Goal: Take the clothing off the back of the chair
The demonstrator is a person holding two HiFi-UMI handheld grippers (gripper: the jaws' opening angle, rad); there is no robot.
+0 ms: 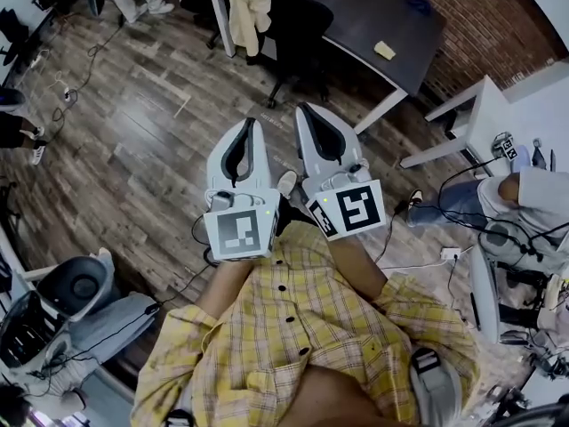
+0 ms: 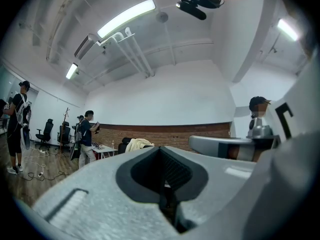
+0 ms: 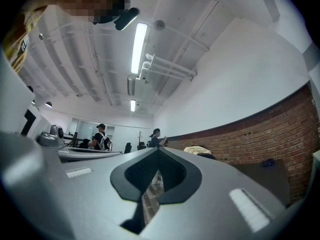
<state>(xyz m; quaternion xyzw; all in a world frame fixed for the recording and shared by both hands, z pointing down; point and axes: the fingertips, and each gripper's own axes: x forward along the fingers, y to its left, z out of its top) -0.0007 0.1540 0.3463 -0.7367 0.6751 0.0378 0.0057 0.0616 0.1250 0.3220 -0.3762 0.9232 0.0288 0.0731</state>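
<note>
Wooden floor (image 1: 151, 123) lies between the person and the dark table (image 1: 373, 16). At that table stands the black chair (image 1: 298, 25), with the cream clothing (image 1: 249, 7) draped over its back (not yet touched). Left gripper (image 1: 250, 124) and right gripper (image 1: 303, 110) are held side by side, aimed toward the chair and well apart from it. Both pairs of jaws are closed on nothing, probably because this is the approach. No container is involved.

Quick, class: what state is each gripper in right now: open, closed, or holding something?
Left gripper: closed, holding nothing.
Right gripper: closed, holding nothing.
</note>
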